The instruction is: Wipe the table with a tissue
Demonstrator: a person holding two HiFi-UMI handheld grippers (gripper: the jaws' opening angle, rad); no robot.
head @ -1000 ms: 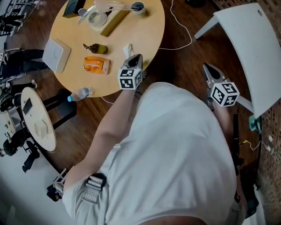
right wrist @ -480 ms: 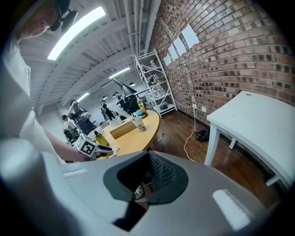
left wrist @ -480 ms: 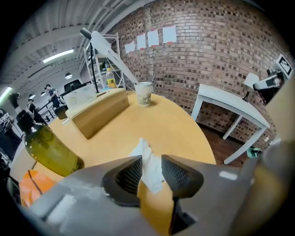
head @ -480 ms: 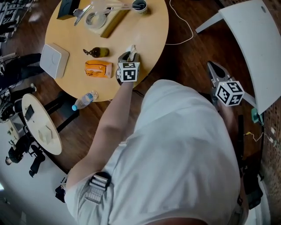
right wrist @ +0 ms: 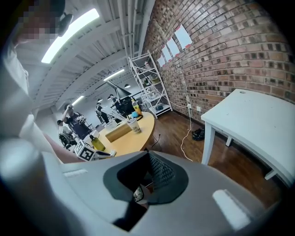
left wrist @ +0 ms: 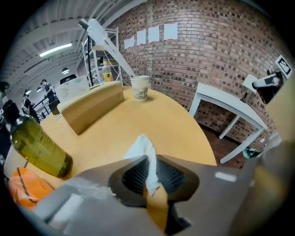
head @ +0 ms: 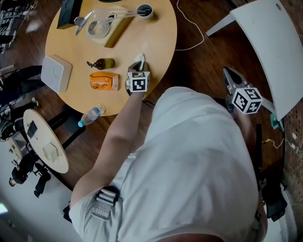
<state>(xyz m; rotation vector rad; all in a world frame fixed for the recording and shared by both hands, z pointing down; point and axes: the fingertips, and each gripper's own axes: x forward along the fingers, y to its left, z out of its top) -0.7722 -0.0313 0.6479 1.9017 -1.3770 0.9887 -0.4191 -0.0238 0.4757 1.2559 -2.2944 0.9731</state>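
In the middle of the frame, the left gripper [head: 137, 65] pinches one crumpled white tissue [left wrist: 140, 150] over the round light wooden table [head: 161, 33], near one olive-green bottle [head: 105, 63] and one white paper cup [head: 145, 9], while the right gripper [head: 229, 75], at the right, is closed on nothing.

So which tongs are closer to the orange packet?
Left. The left tongs, pinching a tissue, sit over the round table just beside the orange packet. The right tongs hang far off, past the table's edge above the floor.

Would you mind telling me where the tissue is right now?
The tissue is pinched in the left gripper at the round table's near edge, right of the orange packet in the head view.
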